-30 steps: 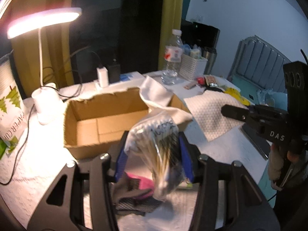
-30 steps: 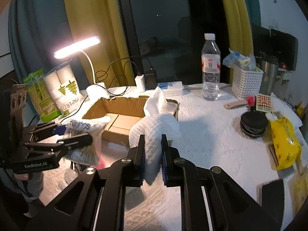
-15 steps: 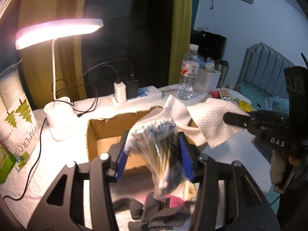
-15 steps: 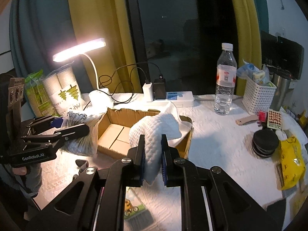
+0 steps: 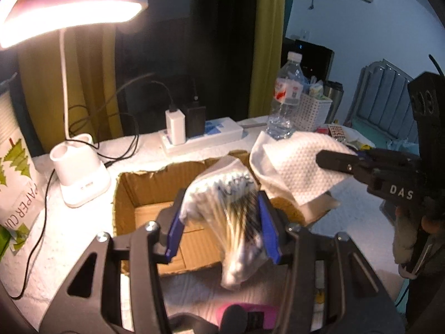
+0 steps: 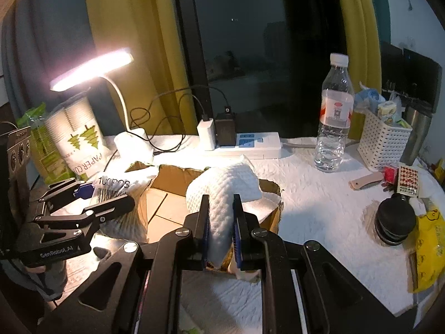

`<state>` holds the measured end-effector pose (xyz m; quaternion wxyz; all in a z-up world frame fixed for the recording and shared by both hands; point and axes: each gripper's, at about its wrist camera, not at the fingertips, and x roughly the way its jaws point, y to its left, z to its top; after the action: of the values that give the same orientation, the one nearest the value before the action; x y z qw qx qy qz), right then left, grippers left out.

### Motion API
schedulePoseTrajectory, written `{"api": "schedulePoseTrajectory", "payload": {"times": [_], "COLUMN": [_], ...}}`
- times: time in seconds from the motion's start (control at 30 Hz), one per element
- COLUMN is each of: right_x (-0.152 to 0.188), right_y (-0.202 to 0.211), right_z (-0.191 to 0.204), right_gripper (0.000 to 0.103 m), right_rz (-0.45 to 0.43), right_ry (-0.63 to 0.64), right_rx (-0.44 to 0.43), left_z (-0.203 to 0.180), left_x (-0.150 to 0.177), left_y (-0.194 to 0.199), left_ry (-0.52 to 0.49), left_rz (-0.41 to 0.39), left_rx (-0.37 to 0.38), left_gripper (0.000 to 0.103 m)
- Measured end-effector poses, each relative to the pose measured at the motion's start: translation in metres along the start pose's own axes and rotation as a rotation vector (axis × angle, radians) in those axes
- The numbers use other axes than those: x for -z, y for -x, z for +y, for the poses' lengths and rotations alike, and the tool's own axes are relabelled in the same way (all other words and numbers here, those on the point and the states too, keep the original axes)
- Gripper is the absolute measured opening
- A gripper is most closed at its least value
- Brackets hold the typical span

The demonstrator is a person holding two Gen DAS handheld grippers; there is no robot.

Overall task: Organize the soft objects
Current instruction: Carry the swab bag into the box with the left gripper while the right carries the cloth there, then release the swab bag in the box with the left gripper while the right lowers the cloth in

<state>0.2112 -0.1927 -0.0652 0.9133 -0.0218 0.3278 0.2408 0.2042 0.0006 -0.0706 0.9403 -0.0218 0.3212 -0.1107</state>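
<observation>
My left gripper (image 5: 221, 217) is shut on a clear bag of cotton swabs (image 5: 230, 208), which hangs over the near wall of an open cardboard box (image 5: 144, 183). In the right wrist view the same left gripper (image 6: 108, 194) and bag (image 6: 111, 186) sit at the box's left edge. The right gripper (image 6: 221, 208) is shut on a white textured cloth (image 6: 225, 183) that bulges above its fingers, over the right part of the box (image 6: 178, 178). Seen from the left wrist, the right gripper (image 5: 342, 161) holds the cloth (image 5: 300, 164) at the box's far right corner.
A lit desk lamp (image 5: 80, 175) stands left of the box, with a power strip (image 5: 211, 136) and cables behind it. A water bottle (image 6: 335, 119), white basket (image 6: 381, 142), black round case (image 6: 395, 222) and yellow packet (image 6: 431, 250) lie right. A paper-cup bag (image 6: 80, 144) stands far left.
Both grippers have moved forward to the box with their loads. The bag and the cloth now hang over it; the pink and dark items have slid under the left gripper.
</observation>
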Motion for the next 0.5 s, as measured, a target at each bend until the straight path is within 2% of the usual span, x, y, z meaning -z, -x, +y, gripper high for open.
{"api": "schedulePoseTrajectory", "payload": {"times": [0.5], "right_x": [0.013], "right_y": [-0.072], "right_z": [-0.012], "right_gripper": [0.015], "right_rz": [0.138], "right_ry": [-0.021], "right_rx": [-0.019], "left_z": [0.004], "left_x": [0.008], "left_y": [-0.050], "left_ry": [0.025], "left_rz": [0.110], "left_rx": [0.006], "left_gripper": [0.050]}}
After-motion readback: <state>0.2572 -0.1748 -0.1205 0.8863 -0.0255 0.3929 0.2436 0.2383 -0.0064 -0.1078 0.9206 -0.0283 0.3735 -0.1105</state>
